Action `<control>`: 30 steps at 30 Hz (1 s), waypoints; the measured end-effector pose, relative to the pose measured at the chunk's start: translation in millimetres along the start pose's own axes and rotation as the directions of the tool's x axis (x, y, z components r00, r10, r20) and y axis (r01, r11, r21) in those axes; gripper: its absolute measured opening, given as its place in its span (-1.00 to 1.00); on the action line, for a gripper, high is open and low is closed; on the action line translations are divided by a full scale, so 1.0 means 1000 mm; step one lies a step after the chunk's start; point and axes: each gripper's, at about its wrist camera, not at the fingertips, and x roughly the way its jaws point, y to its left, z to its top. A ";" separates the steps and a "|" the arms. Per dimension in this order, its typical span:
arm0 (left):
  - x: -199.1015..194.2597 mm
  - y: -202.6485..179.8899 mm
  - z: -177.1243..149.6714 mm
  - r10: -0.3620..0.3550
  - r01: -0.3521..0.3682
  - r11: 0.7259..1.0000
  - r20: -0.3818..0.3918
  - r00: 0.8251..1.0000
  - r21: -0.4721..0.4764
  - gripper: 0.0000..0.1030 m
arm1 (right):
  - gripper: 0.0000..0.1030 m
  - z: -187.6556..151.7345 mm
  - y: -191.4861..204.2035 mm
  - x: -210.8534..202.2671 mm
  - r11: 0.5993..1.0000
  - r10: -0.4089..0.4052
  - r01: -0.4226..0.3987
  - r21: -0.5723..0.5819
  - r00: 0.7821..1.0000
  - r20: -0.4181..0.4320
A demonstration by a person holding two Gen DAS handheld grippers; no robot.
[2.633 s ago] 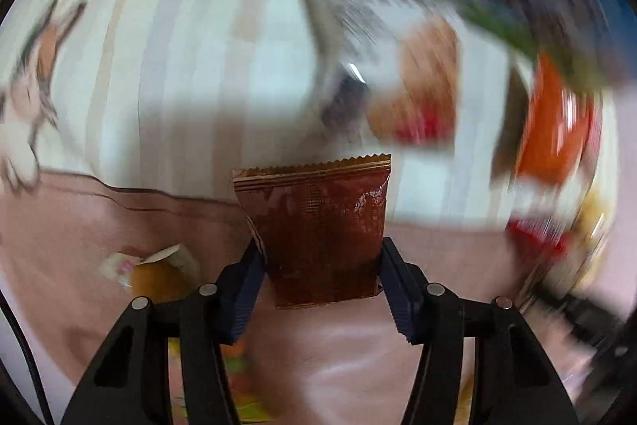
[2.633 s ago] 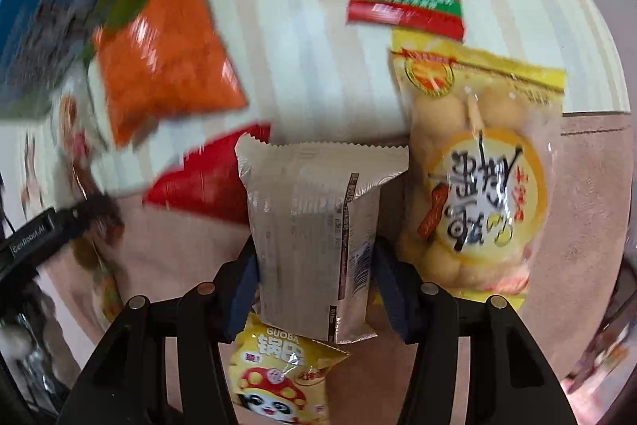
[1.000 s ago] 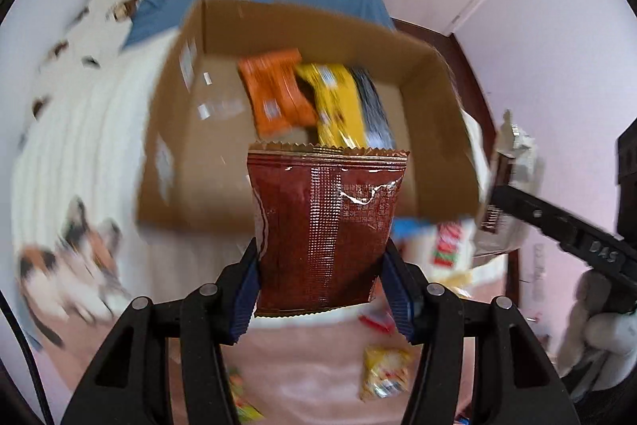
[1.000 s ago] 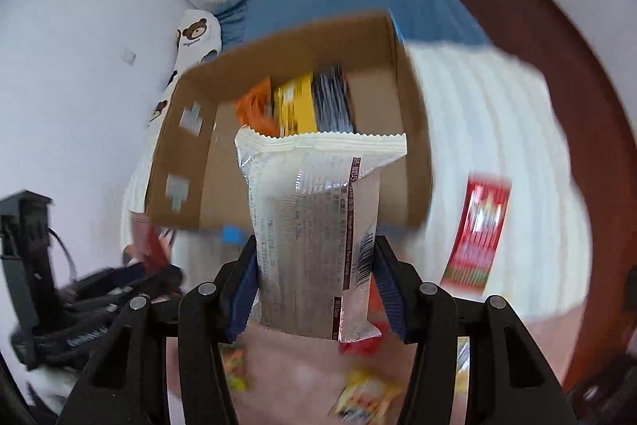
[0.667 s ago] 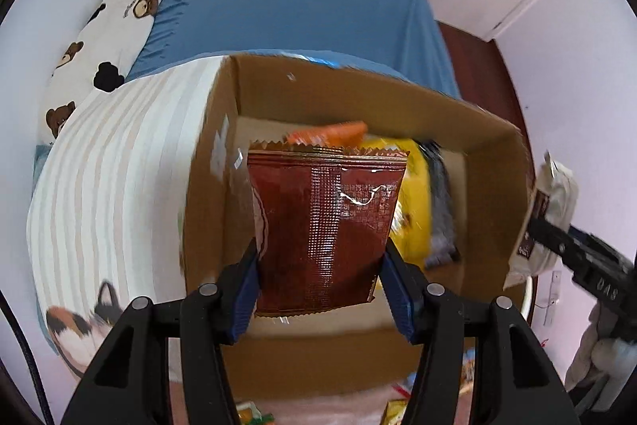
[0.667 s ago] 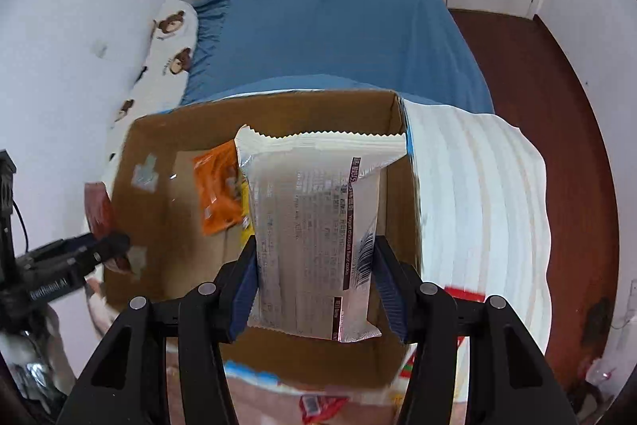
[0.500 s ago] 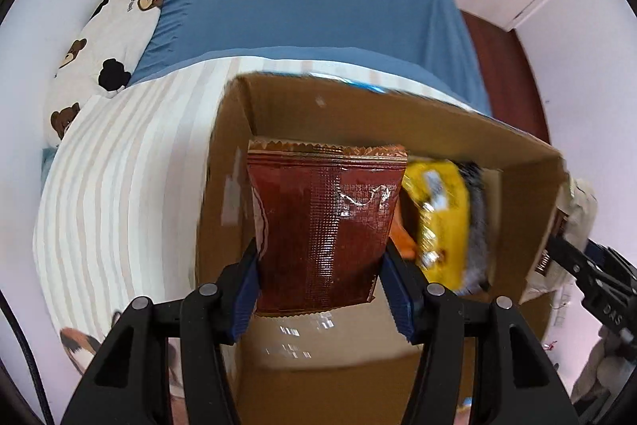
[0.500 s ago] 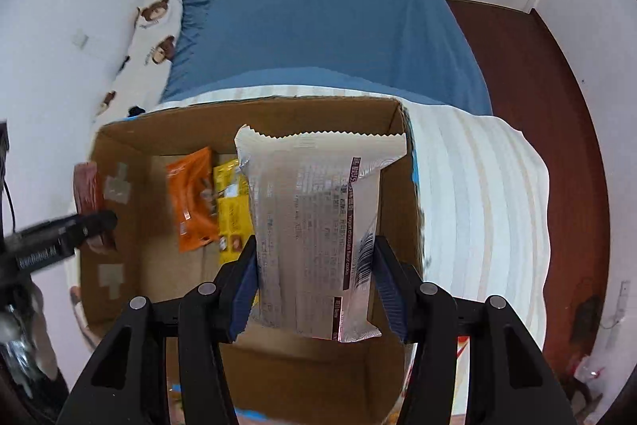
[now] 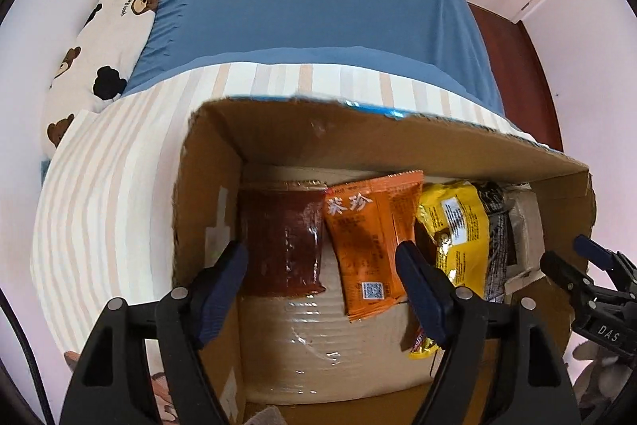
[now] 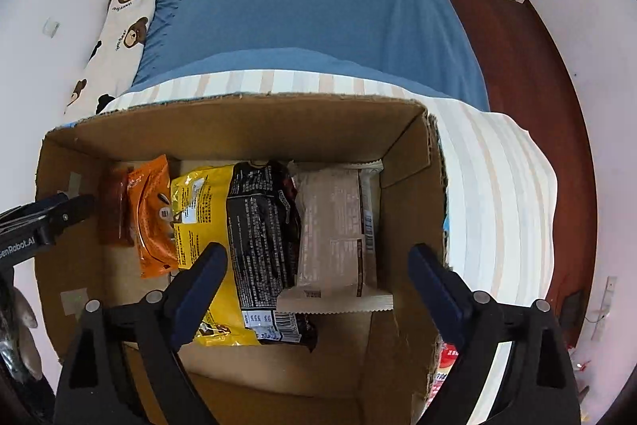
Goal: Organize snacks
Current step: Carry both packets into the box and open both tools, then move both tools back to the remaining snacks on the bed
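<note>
A cardboard box [image 9: 398, 142] [image 10: 223, 126] stands on a striped blanket and holds a row of snack packets. The dark red packet [image 9: 284, 237] [image 10: 113, 210] lies at the left end, then an orange packet [image 9: 364, 237] [image 10: 153, 214], a yellow one [image 9: 454, 230] [image 10: 203, 214], a black one [image 10: 262, 237] and the pale beige packet [image 10: 338, 237] at the right end. My left gripper [image 9: 322, 289] is open and empty above the red and orange packets. My right gripper [image 10: 318, 289] is open and empty above the black and beige packets.
The striped blanket [image 9: 115, 186] [image 10: 497, 186] covers the near end of a bed with a blue sheet [image 9: 310, 6] [image 10: 310, 6] and a bear-print pillow [image 9: 115, 6]. Dark wooden floor [image 10: 529, 66] lies to the right. A red-labelled packet [image 10: 444, 365] lies outside the box at lower right.
Both grippers opened and let go of their packets. The dark red packet now lies at the box's left end and the beige packet at its right end.
</note>
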 end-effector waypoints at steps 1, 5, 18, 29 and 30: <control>-0.002 0.000 -0.003 -0.005 0.005 1.000 0.007 1.000 -0.002 0.47 | 0.86 -0.001 0.000 0.000 1.000 0.002 -0.002 0.007 1.000 0.004; -0.014 -0.002 -0.020 -0.024 0.024 1.000 0.058 0.998 -0.004 0.47 | 0.91 -0.011 0.004 -0.015 1.000 -0.005 0.004 0.004 0.999 0.054; -0.069 -0.019 -0.101 -0.034 0.030 0.999 0.209 0.977 0.020 0.49 | 0.91 -0.082 0.020 -0.062 1.000 0.009 -0.008 -0.005 0.987 0.163; -0.122 -0.033 -0.166 -0.031 0.016 0.999 0.320 0.947 0.048 0.49 | 0.91 -0.154 0.030 -0.114 0.999 0.031 -0.020 -0.043 0.965 0.261; -0.127 -0.033 -0.174 -0.028 0.014 0.999 0.331 0.943 0.044 0.49 | 0.91 -0.160 0.031 -0.119 0.999 0.029 -0.017 -0.046 0.962 0.273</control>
